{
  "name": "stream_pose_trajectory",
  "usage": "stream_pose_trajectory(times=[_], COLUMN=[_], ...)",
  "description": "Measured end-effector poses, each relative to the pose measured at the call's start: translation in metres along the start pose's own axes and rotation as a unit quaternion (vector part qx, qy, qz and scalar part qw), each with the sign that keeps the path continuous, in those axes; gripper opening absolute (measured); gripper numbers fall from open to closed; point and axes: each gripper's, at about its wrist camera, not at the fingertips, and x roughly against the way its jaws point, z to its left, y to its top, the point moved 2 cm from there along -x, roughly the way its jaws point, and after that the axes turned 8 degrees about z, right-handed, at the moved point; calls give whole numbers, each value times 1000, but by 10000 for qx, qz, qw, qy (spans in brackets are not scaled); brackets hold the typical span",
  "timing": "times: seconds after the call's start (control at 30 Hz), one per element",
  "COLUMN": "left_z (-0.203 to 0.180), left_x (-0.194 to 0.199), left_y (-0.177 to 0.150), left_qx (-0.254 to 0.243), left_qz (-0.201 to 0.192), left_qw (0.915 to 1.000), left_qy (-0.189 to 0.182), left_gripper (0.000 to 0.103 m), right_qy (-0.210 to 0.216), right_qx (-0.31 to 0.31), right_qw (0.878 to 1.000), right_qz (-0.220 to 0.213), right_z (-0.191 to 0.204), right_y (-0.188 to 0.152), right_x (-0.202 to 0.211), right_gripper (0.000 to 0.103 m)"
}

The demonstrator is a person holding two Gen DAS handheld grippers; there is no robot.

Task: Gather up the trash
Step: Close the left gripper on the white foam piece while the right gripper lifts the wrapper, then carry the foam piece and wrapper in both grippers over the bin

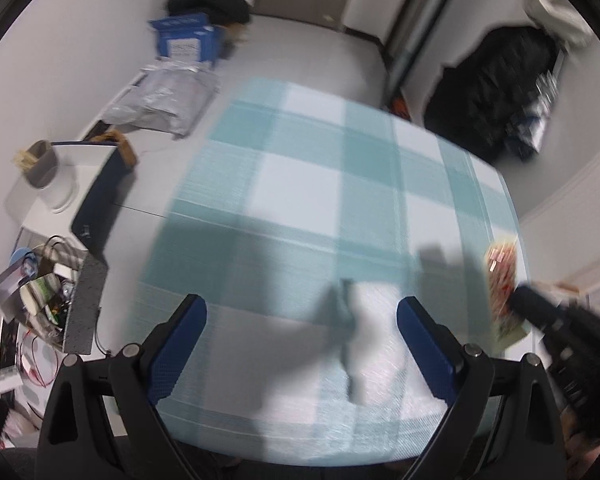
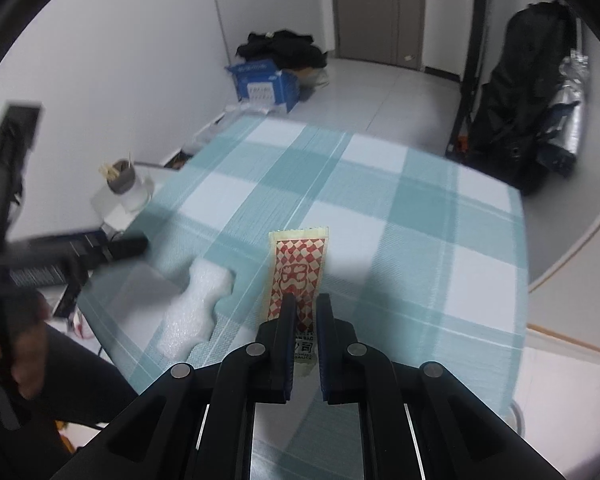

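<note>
The right gripper is clamped on a sauce packet, red-and-white checked, and it holds the packet up in the air above the table, the top end pointing away from the camera. The table wears a teal-and-white checked cloth. Just left of the packet lies a piece of white foam, flat on the cloth. Over on the left wrist view, the left gripper stands wide open, nothing between its blue pads, hanging above the foam. At the right edge there, the packet shows again in the other gripper. A bin of rubbish sits on the floor, left of the table.
</note>
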Motion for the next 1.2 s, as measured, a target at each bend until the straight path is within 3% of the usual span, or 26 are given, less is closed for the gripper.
stream_pose_trajectory(times=[0.17, 0.27, 0.37, 0.43, 0.47, 0.5, 0.53, 1.2], left_z=[-19, -25, -35, -41, -43, -45, -49, -63], left_x=[-22, -27, -32, -37, -36, -34, -34, -28], left_y=[-5, -5, -7, -11, -12, -14, -16, -21], left_qx=[-167, -127, -281, -421, -503, -585, -678, -869], left_qz=[510, 615, 677, 797, 717, 701, 710, 583], left_qw=[9984, 9980, 9973, 9957, 9955, 9950, 9940, 9941], left_qy=[-162, -104, 83, 212, 349, 401, 480, 271], left_gripper=[93, 86, 74, 56, 52, 38, 32, 31], right_qy=[26, 20, 26, 53, 49, 45, 57, 238], right_qx=[-54, -36, -81, -128, -152, -177, -204, -433], right_qw=[9998, 9994, 9991, 9990, 9989, 9988, 9987, 9968], right_qz=[-199, -330, -415, -423, -441, -452, -459, -628], right_z=[-11, -15, -21, -25, -27, -28, -30, -39], right_y=[-4, -8, -12, -16, -19, -21, -24, -28], right_x=[27, 43, 55, 60, 63, 64, 66, 72], right_gripper=[9, 9, 9, 9, 9, 9, 9, 9])
